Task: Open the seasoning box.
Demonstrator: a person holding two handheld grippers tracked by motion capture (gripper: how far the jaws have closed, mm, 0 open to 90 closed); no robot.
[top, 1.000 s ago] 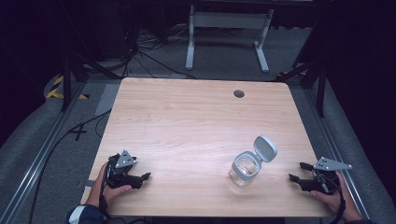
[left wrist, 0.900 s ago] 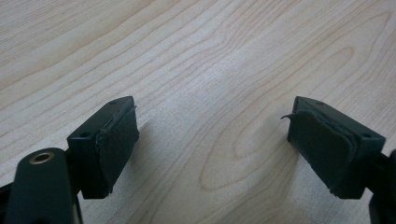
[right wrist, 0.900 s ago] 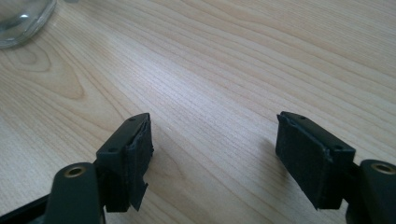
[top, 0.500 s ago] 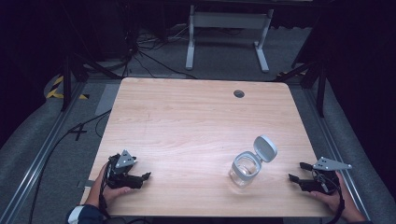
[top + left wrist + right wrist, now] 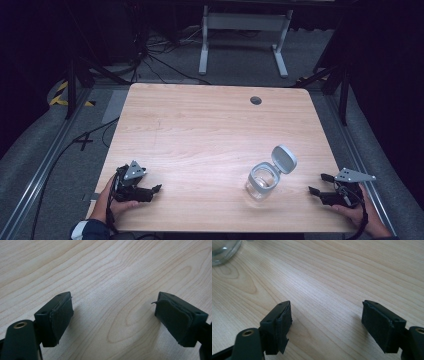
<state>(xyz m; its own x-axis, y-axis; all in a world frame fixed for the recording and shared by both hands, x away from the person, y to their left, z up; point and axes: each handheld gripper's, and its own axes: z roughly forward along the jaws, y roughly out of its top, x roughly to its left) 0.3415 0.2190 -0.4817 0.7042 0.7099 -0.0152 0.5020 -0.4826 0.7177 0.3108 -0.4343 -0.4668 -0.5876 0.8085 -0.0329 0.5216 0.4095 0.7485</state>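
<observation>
Clear glass jar (image 5: 261, 182) stands on the pale wooden counter (image 5: 200, 130), its grey lid (image 5: 284, 159) flipped up. We see it nearer the right gripper (image 5: 318, 184), whose jaws have just been spreading wider with nothing between them. The left gripper (image 5: 156, 189) rests well apart, jaws spread, empty.

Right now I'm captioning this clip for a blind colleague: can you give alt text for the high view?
A clear glass jar with its hinged lid flipped open stands on a wooden table. Hands rest near the front corners, holding the left gripper and right gripper, both open and empty.
</observation>
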